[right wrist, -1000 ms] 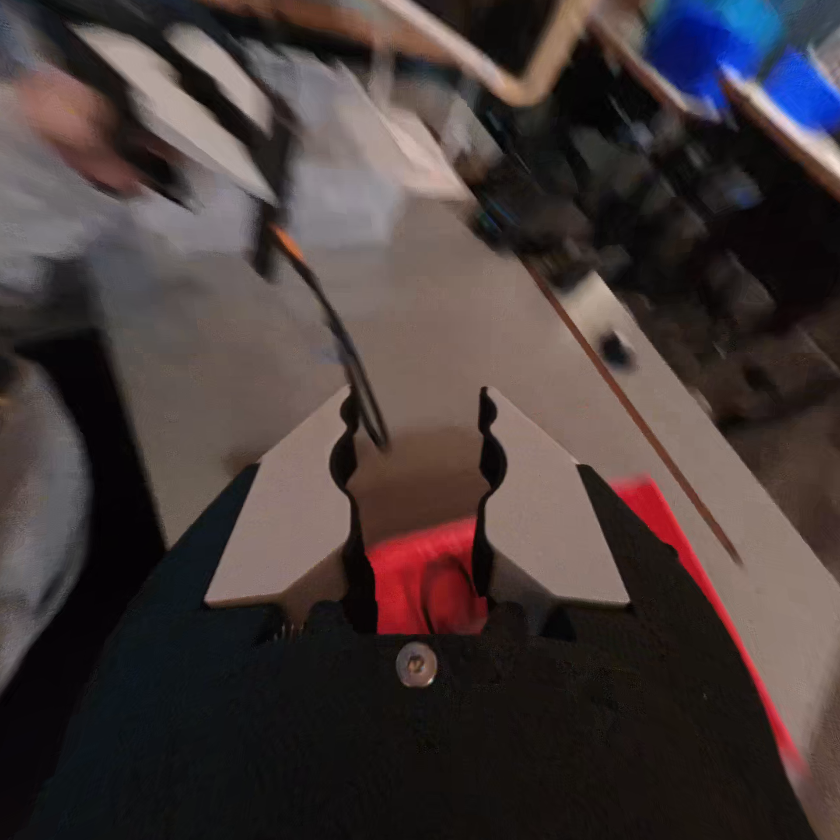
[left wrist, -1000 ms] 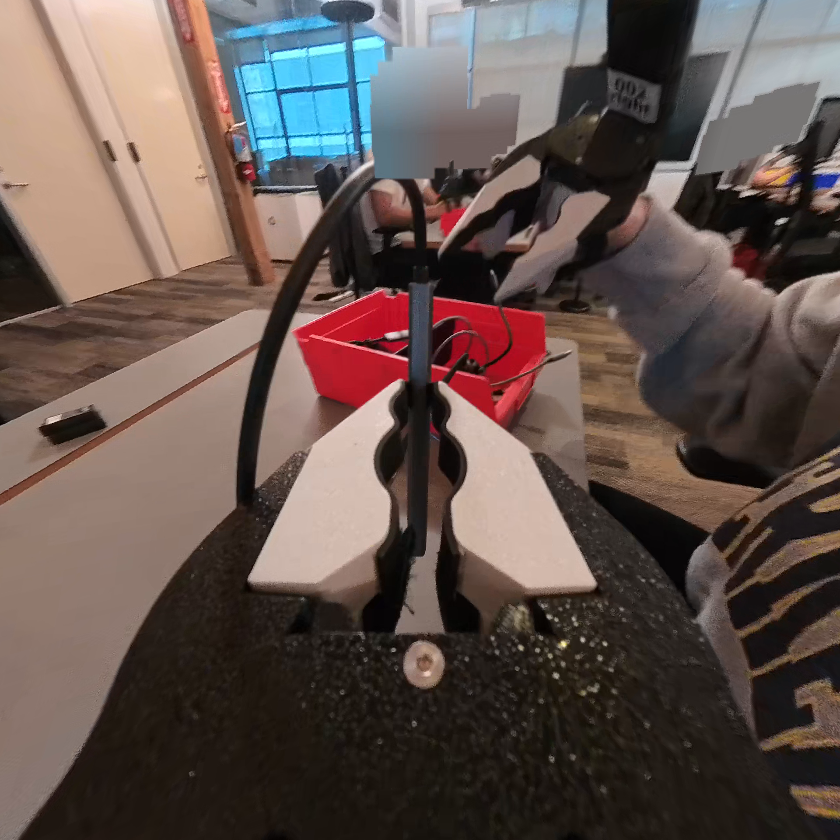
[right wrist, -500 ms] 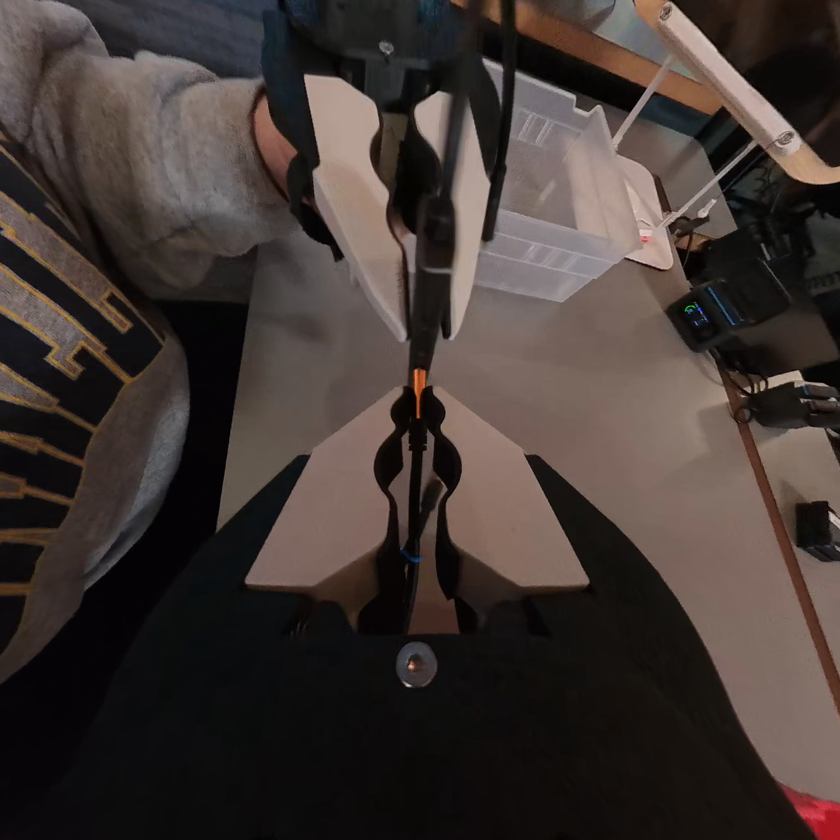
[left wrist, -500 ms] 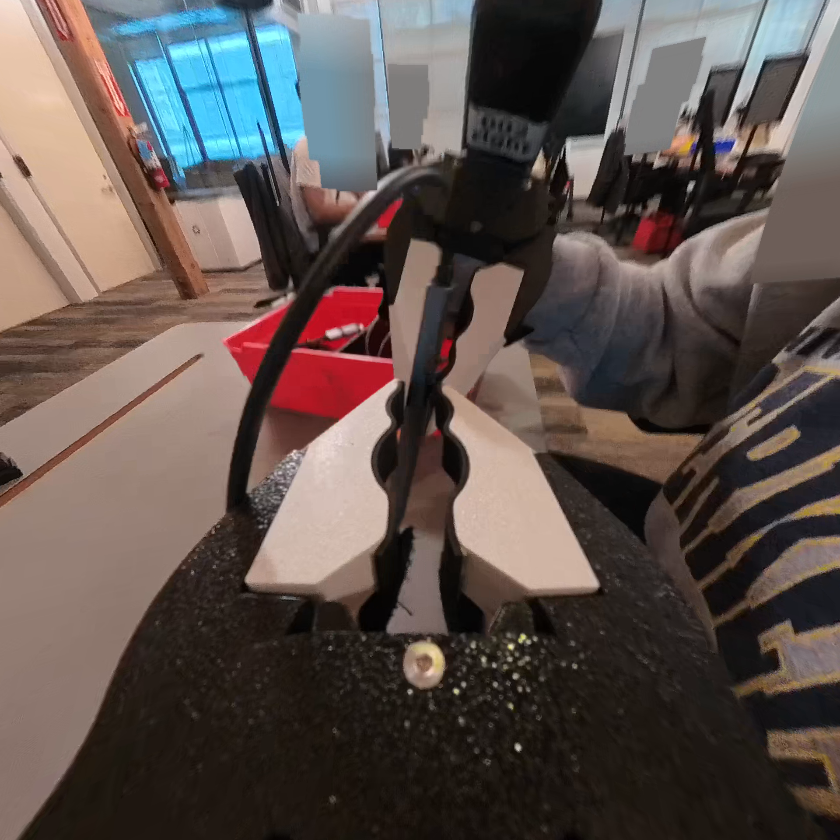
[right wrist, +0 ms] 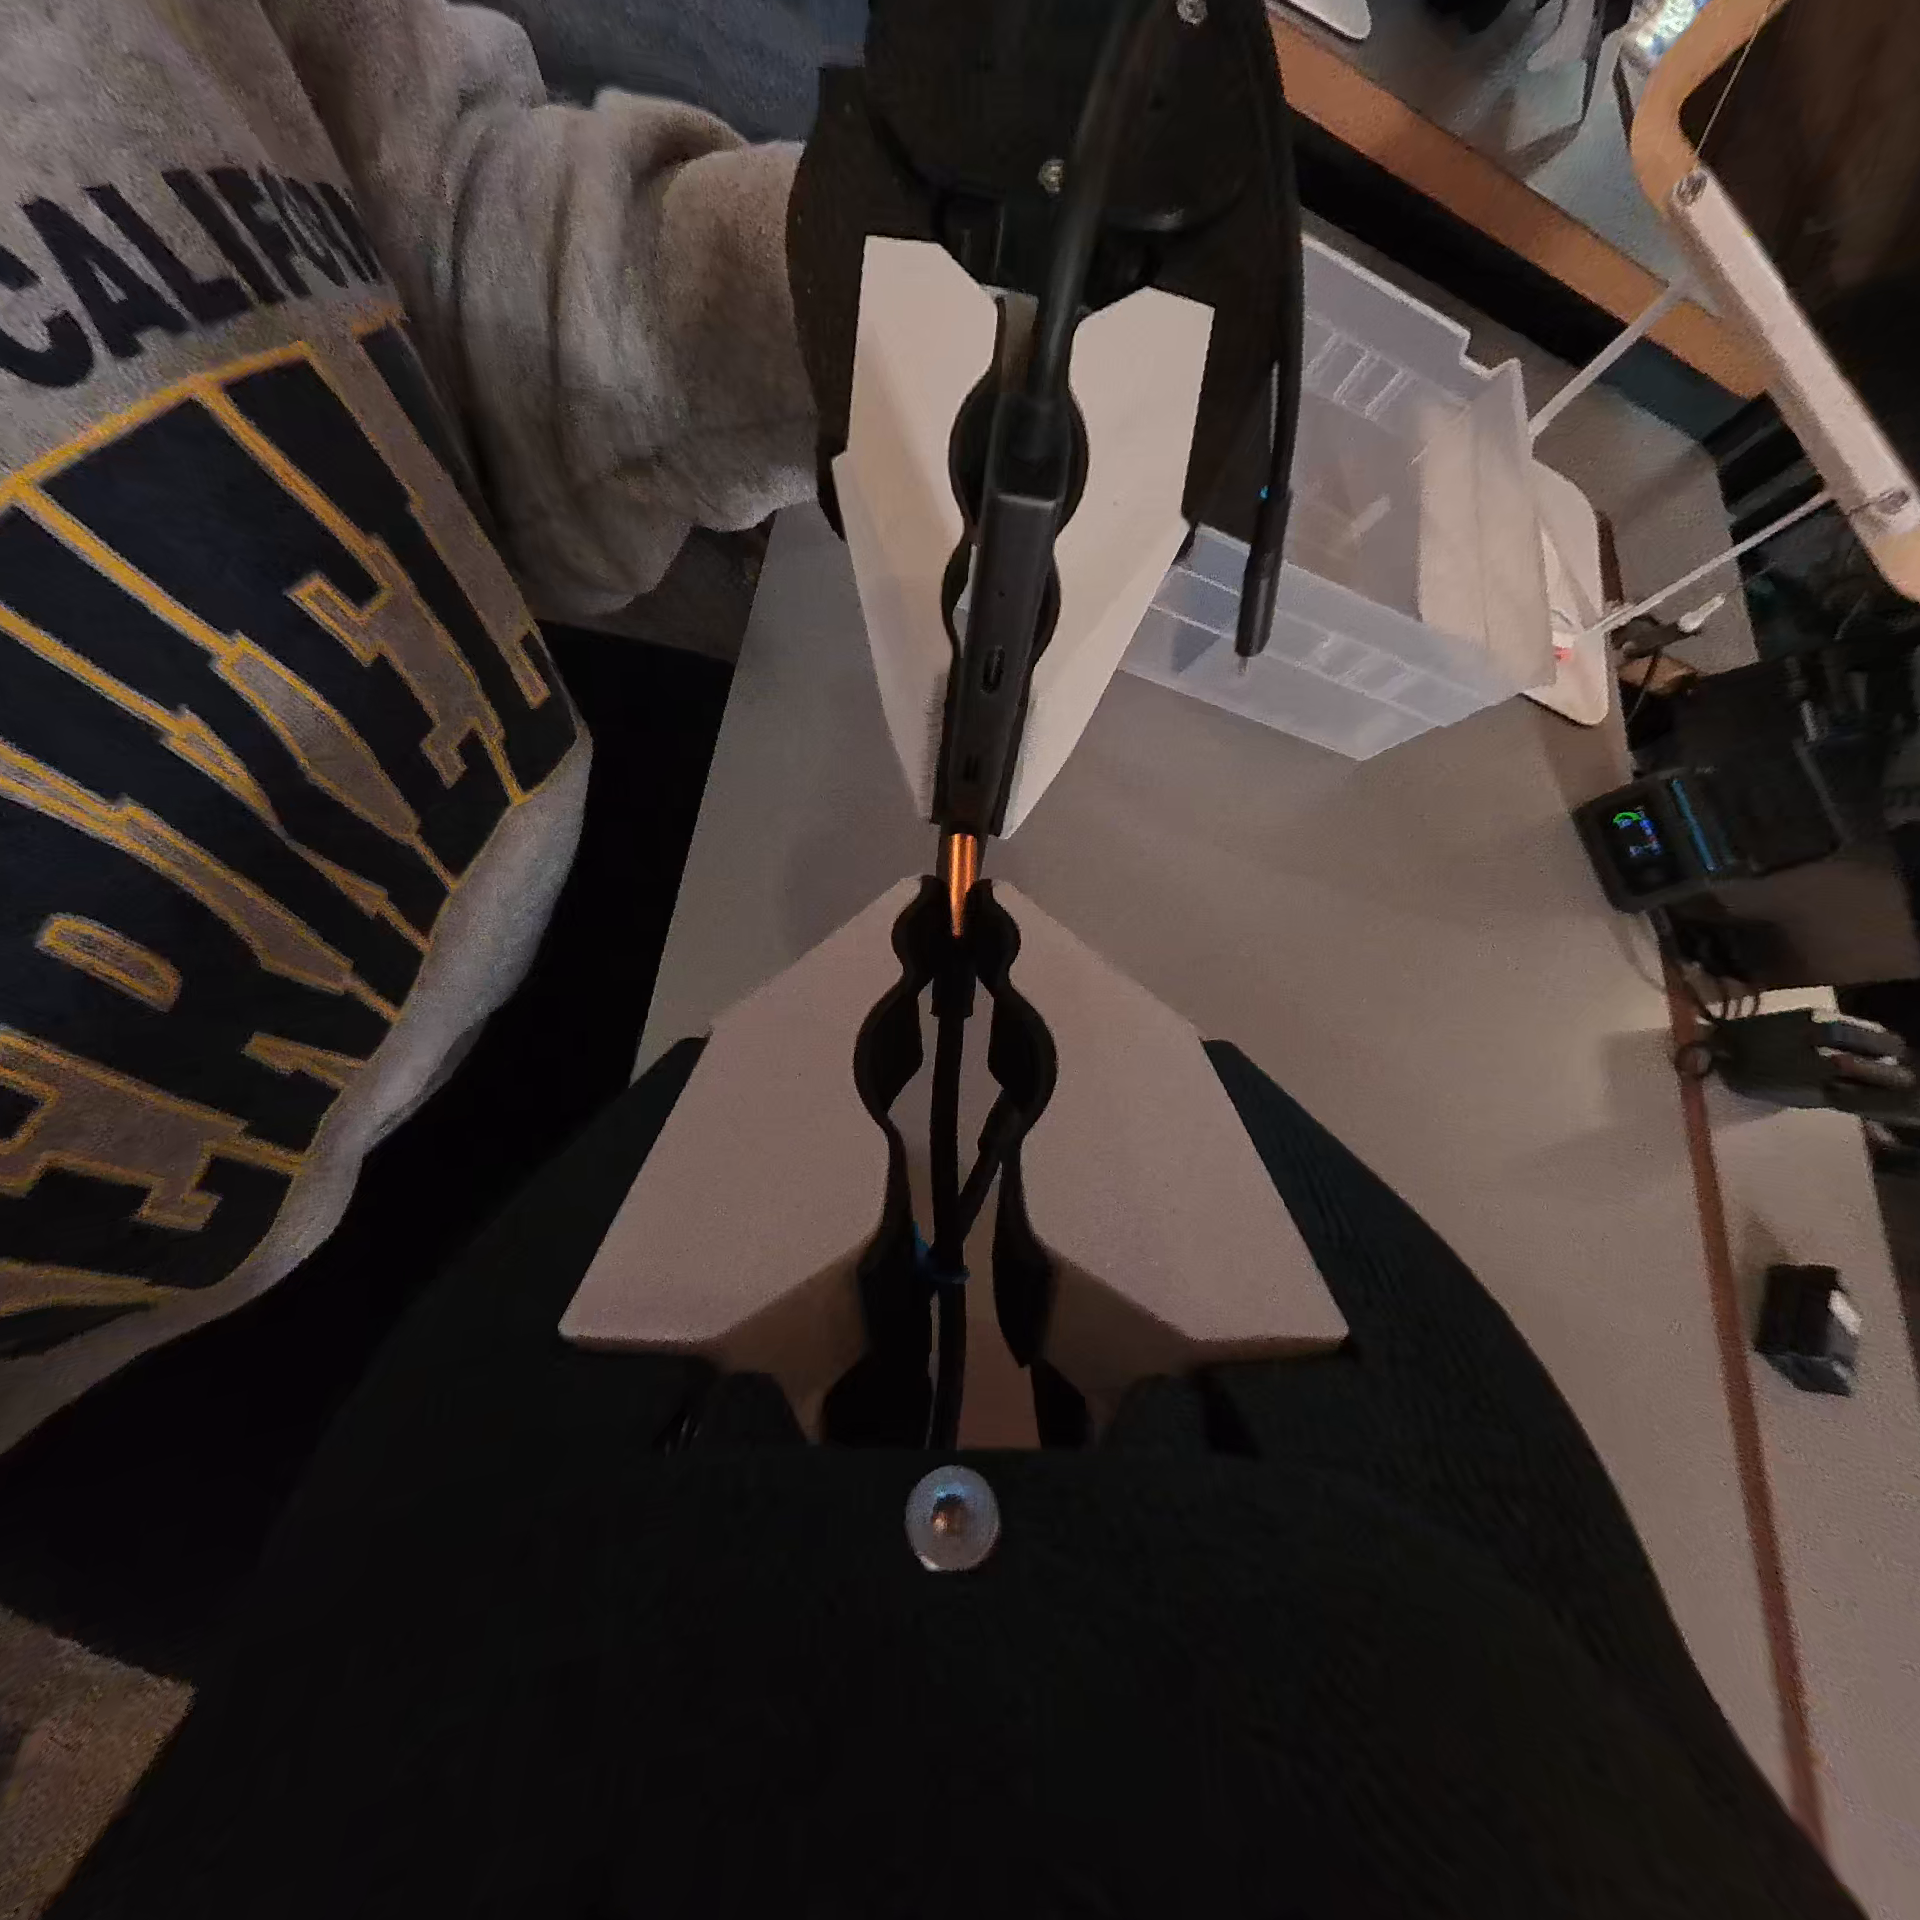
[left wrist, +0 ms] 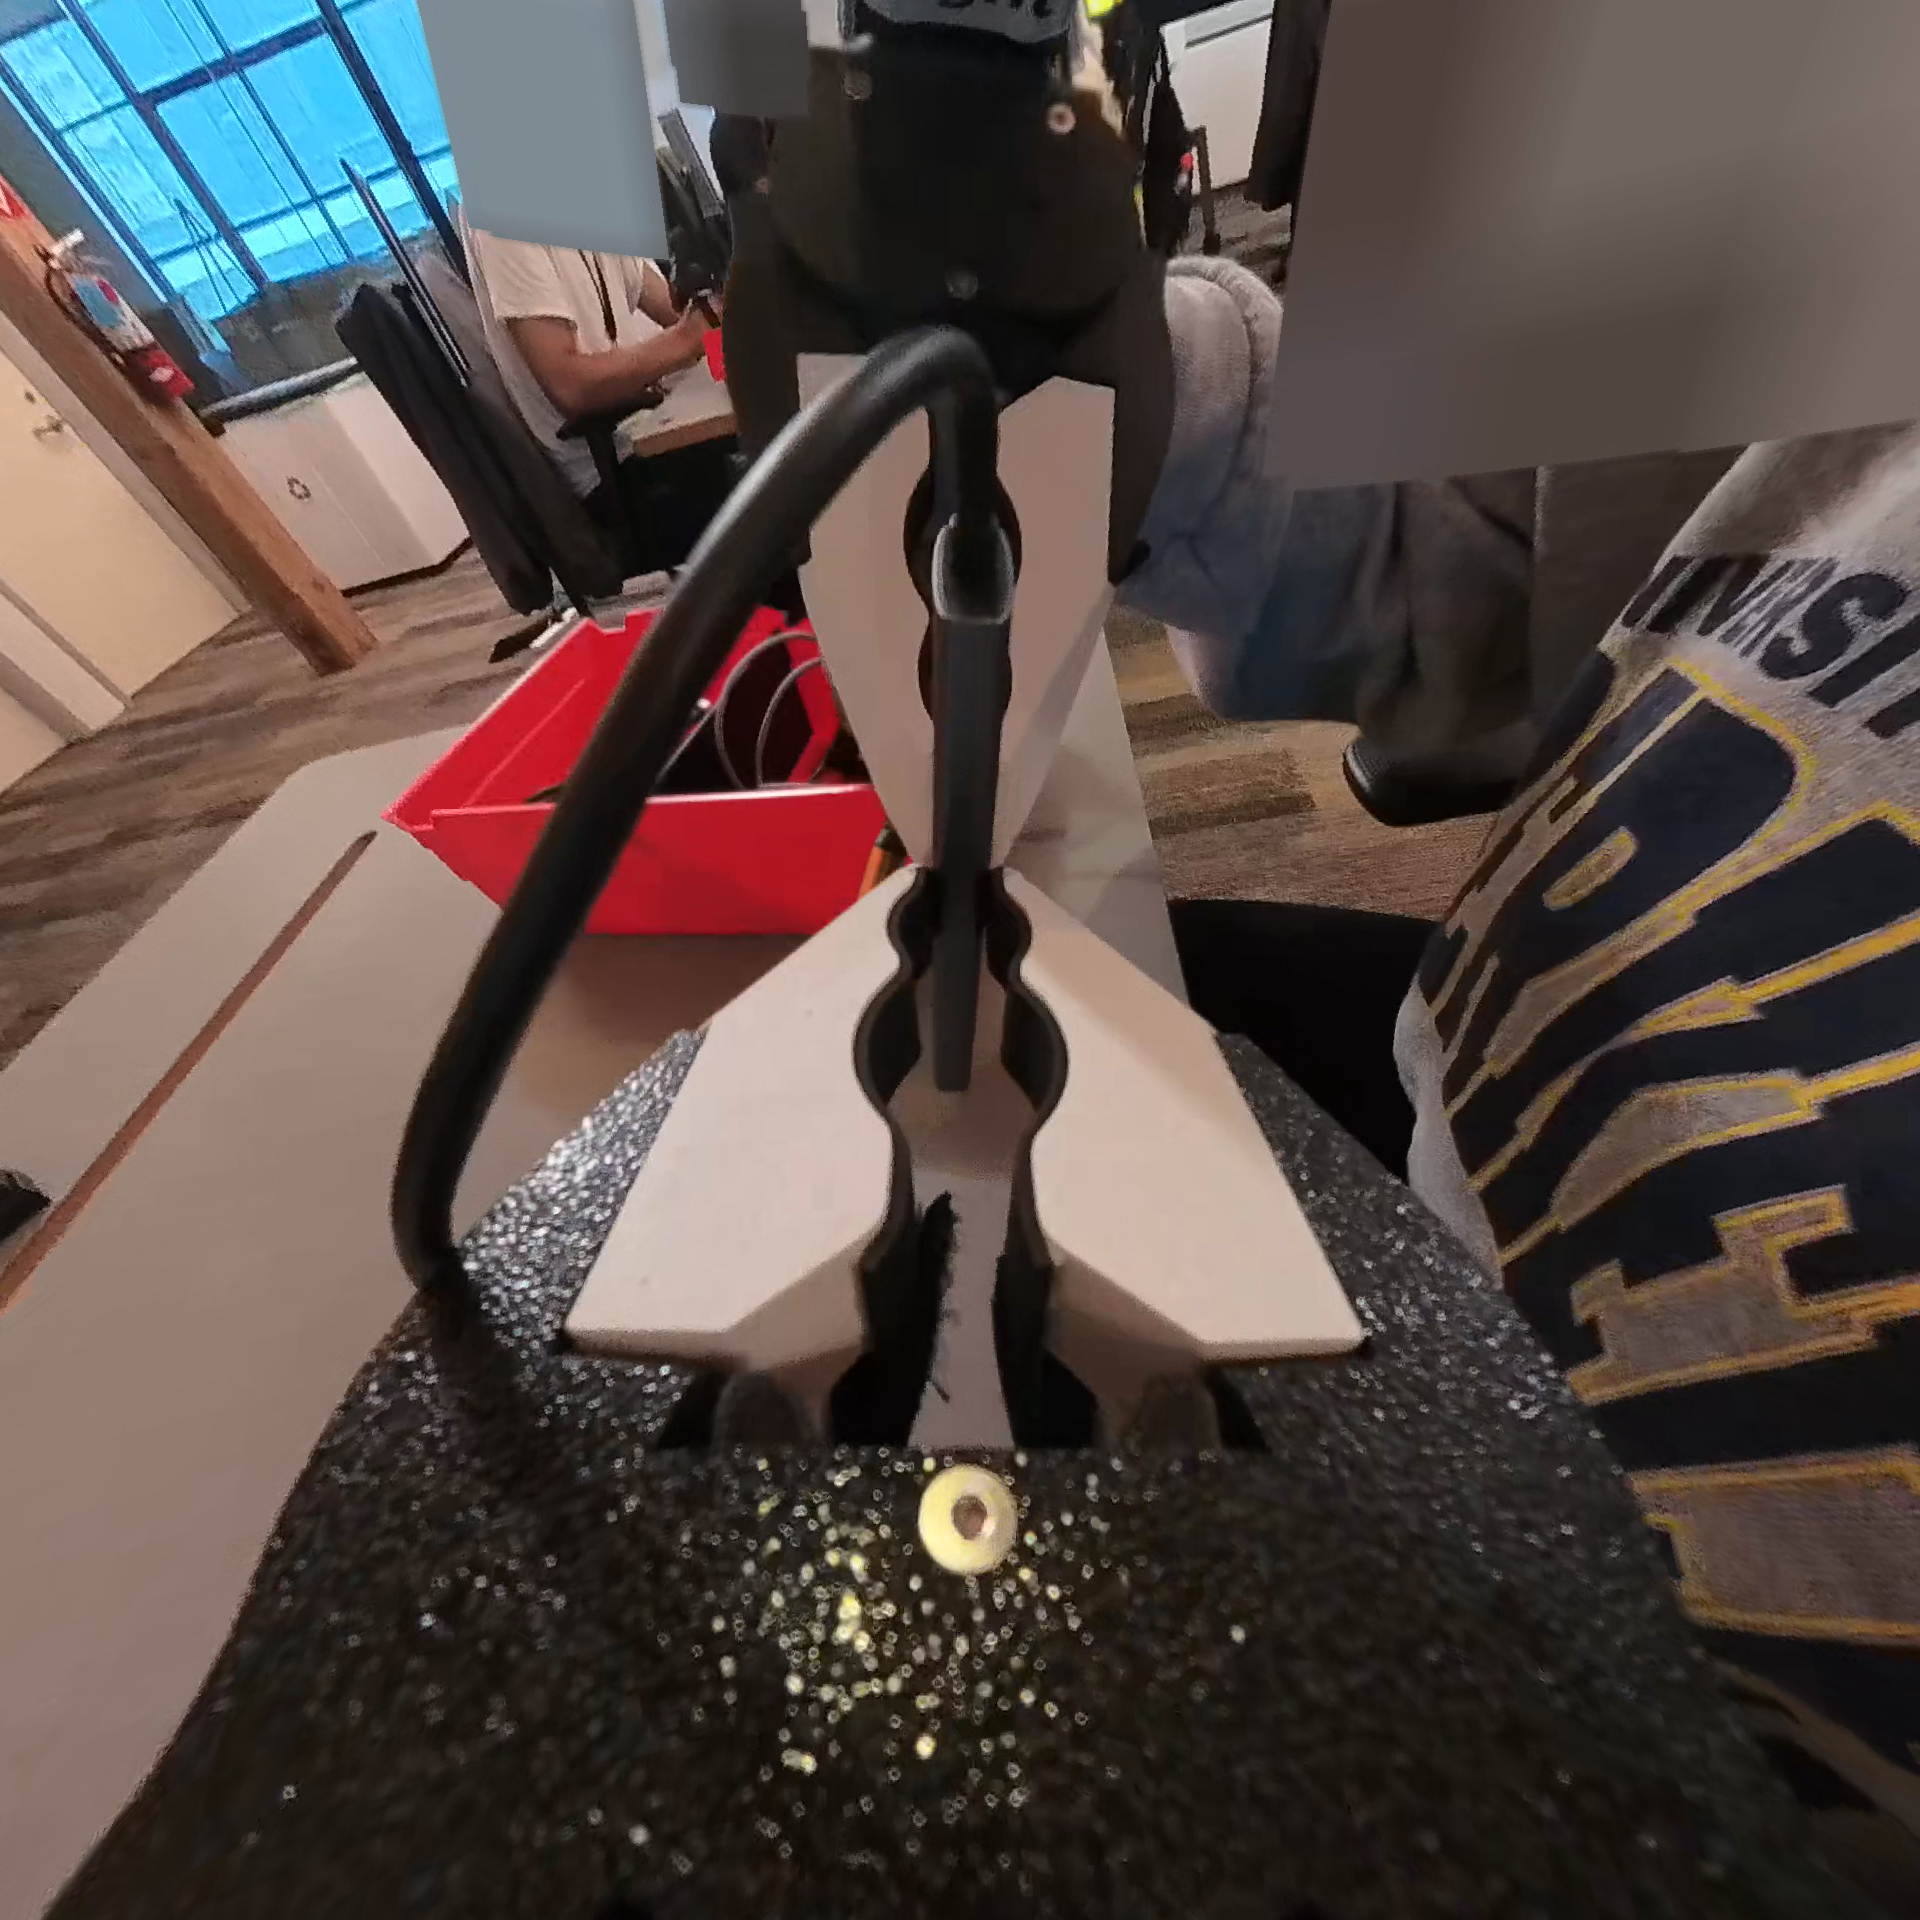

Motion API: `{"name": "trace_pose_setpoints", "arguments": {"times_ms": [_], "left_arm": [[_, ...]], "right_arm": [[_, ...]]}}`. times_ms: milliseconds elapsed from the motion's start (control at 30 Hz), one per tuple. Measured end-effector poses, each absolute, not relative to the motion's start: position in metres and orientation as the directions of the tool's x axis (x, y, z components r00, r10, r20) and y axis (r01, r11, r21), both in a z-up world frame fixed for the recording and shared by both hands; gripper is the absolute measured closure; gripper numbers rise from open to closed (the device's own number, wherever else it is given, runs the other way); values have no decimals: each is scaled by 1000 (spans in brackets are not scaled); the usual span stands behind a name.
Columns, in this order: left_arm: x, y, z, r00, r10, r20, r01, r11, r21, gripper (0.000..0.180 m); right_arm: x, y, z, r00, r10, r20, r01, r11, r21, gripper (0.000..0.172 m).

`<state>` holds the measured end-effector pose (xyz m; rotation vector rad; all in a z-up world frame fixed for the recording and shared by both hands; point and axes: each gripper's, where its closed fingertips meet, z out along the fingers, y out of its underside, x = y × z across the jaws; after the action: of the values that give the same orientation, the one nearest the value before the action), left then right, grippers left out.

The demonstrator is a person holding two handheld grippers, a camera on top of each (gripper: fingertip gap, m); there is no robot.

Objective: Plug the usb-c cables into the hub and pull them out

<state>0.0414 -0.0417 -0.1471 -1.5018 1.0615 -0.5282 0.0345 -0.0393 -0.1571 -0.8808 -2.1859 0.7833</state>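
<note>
Since a second ago my right gripper has swung in from off to the side and closed, and the two grippers now stand tip to tip, much nearer than half a second back. My left gripper is clamped on the dark, flat hub, which stands on edge between my pale fingers; both pads press against its sides. The hub's thick black lead arcs up and over to my left and drops behind my black housing.

My right gripper is closed on the orange-tipped plug of a thin black cable, which runs back between my fingers toward the camera. The orange tip meets the near end of the hub, though I cannot tell how deep it sits in the port. From the right view the hub lies pinched between the left gripper's white fingers.

Beyond, a red bin with more cables rests on the grey table, and a clear plastic box sits on the table's far side. My grey sleeve shows beside the left gripper.
</note>
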Motion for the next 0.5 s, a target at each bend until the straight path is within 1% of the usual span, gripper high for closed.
{"name": "trace_pose_setpoints", "arguments": {"times_ms": [233, 267, 300, 333, 367, 400, 433, 500], "left_arm": [[41, -39, -133, 518, -806, -287, -312, 135, -940, 172], [21, -30, -138, 586, -748, -311, -364, 100, -926, 173], [-15, -23, -138, 682, -658, -320, -374, 63, -925, 173], [-42, -29, -132, 731, -639, -240, -282, 38, -959, 173], [-58, -37, -122, 750, -641, -164, -177, 45, -983, 173], [-67, -40, -117, 769, -622, -146, -138, 62, -988, 173], [-68, -40, -117, 782, -604, -154, -146, 63, -987, 173], [-57, -33, -121, 780, -609, -148, -160, 34, -987, 173]], "right_arm": [[37, -34, -142, -567, 689, 451, 370, 702, -608, 168], [46, -10, -146, -538, 672, 509, 454, 740, -496, 168], [57, 31, -139, -436, 648, 625, 550, 741, -385, 168], [70, 55, -130, -362, 677, 641, 597, 696, -399, 168], [77, 64, -117, -297, 749, 592, 584, 633, -508, 169], [81, 77, -101, -229, 804, 548, 554, 571, -606, 169], [84, 96, -89, -173, 828, 533, 538, 533, -653, 169], [89, 149, -74, -46, 831, 555, 551, 484, -680, 168]]}}
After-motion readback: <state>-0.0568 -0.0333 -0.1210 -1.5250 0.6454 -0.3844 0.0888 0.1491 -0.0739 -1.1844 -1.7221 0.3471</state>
